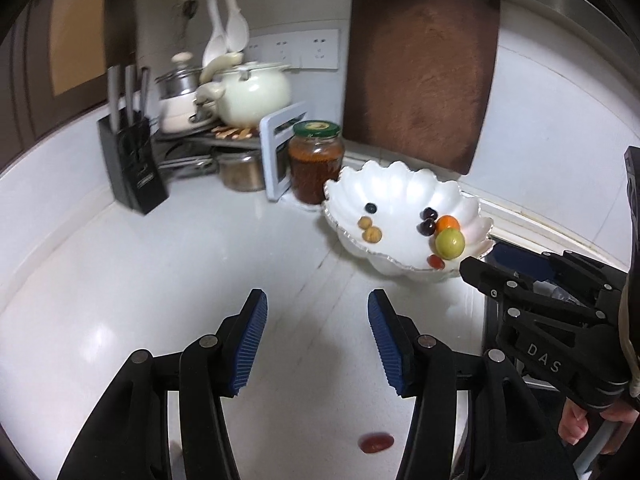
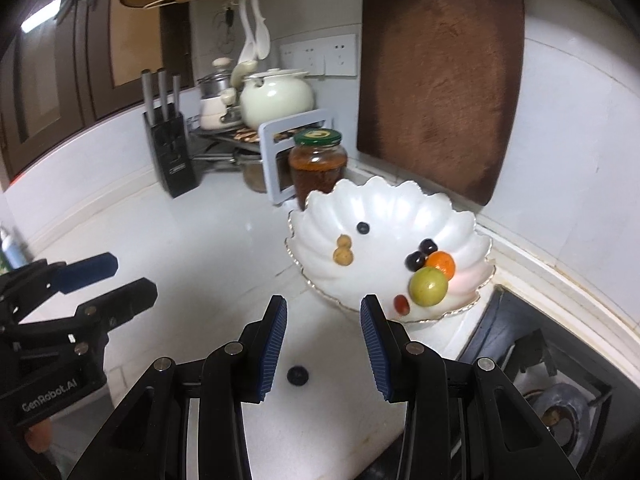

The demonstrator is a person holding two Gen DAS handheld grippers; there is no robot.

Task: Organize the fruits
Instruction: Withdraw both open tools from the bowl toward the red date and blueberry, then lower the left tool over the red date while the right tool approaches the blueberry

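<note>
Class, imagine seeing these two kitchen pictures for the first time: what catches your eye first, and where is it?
The white scalloped shell-shaped bowl on the white countertop, holding a green round fruit beside a small orange. Behind it, a large dark brown wooden cutting board leans against the wall. Nearer, a loose dark blueberry lies between the open right gripper fingers.

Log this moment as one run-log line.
left gripper: open, empty | right gripper: open, empty | white scalloped bowl: holds fruit | dark round berry, small red fruit: on counter

Small red fruit (image 2: 401, 305) in white bowl (image 2: 320, 216) partly hidden behind right gripper's (image 2: 324, 344) finger; red fruit (image 1: 375, 442) on counter blurred; cutting board (image 1: 420, 60) cut off at top edge
</note>
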